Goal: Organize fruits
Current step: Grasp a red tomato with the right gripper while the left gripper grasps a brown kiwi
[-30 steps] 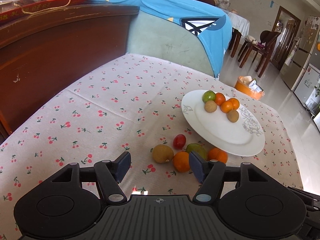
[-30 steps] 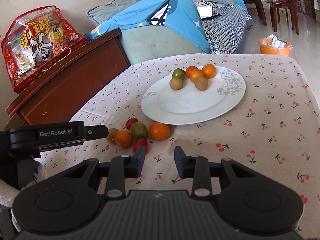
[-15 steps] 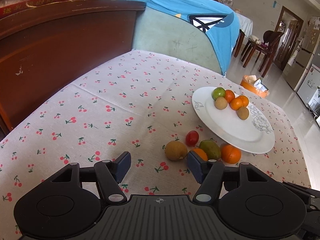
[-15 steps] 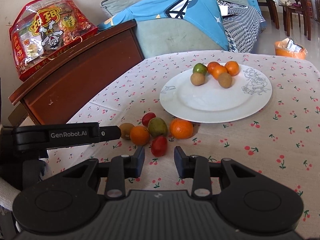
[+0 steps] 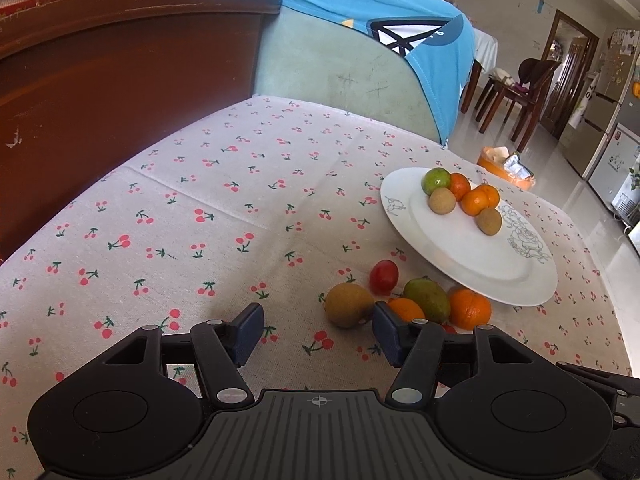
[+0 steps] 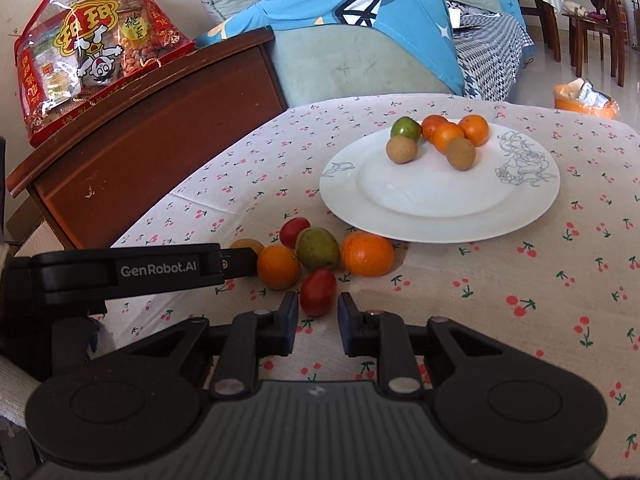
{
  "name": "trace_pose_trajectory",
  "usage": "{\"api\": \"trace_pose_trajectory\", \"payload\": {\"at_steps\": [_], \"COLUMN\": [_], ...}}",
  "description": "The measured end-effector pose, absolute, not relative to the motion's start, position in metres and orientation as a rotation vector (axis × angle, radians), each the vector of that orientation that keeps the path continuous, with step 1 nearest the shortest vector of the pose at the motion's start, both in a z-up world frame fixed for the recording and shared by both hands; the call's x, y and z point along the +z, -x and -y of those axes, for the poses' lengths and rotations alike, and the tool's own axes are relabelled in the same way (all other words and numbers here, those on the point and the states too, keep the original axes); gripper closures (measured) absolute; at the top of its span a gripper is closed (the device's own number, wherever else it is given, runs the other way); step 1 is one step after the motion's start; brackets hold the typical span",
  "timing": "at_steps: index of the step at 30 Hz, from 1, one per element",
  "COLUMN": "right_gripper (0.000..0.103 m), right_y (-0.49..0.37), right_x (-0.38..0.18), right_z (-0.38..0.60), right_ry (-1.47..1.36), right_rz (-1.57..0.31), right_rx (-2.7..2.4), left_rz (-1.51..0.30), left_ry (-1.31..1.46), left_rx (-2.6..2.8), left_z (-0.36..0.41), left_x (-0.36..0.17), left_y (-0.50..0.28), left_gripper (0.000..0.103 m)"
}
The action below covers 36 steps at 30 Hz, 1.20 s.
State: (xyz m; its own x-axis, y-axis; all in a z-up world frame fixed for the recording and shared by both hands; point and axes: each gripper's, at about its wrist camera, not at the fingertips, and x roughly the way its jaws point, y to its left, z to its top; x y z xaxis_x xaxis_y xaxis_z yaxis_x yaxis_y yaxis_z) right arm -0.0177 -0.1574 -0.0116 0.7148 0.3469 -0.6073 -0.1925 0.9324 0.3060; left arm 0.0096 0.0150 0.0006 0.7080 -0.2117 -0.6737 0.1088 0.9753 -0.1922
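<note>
A white plate (image 6: 420, 208) holds several fruits at its far side: a green one, oranges and brown kiwis. In front of the plate lie loose fruits. My right gripper (image 6: 318, 308) is shut on an oblong red fruit (image 6: 318, 286), its lower end between the pads. Behind it lie a green mango (image 6: 318, 248), two oranges (image 6: 367, 254) (image 6: 278, 266) and a red tomato (image 6: 294, 231). My left gripper (image 5: 318, 324) is open and its jaws are closing with nothing between them. A brown kiwi (image 5: 348, 305) lies just ahead of its right finger (image 5: 386, 330).
The table wears a cherry-print cloth (image 5: 240, 208). A dark wooden cabinet (image 6: 160, 140) stands at its left with a red snack bag (image 6: 92, 60) on top. A sofa with blue fabric (image 5: 360, 40) is behind. My left gripper's arm (image 6: 128, 272) reaches in beside the loose fruits.
The right gripper came up to the oblong red fruit and its fingers narrowed onto it. The left gripper sank toward the cloth, bringing the kiwi beside its right finger.
</note>
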Motion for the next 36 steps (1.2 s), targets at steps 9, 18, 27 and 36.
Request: {"api": "trace_pose_trajectory", "payload": {"at_steps": [9, 18, 27, 36], "right_gripper": [0.08, 0.08, 0.08, 0.084], "right_y": [0.018, 0.013, 0.012, 0.012], "right_x": [-0.012, -0.013, -0.014, -0.014], "right_z": [0.162, 0.16, 0.159, 0.161], "right_ry": [-0.24, -0.24, -0.239, -0.254], "right_rz": [-0.707, -0.694, -0.689, -0.698], "right_rx": [0.286, 0.283, 0.282, 0.277], "left_rz": [-0.74, -0.723, -0.715, -0.722], "left_ry": [0.124, 0.118, 0.129, 0.141], "left_rx": [-0.22, -0.23, -0.25, -0.236], "left_z": [-0.005, 0.0, 0.0, -0.001], "left_x": [-0.002, -0.005, -0.006, -0.005], "left_y": [-0.013, -0.017, -0.017, -0.014], "left_gripper": [0.054, 0.059, 0.07, 0.077]}}
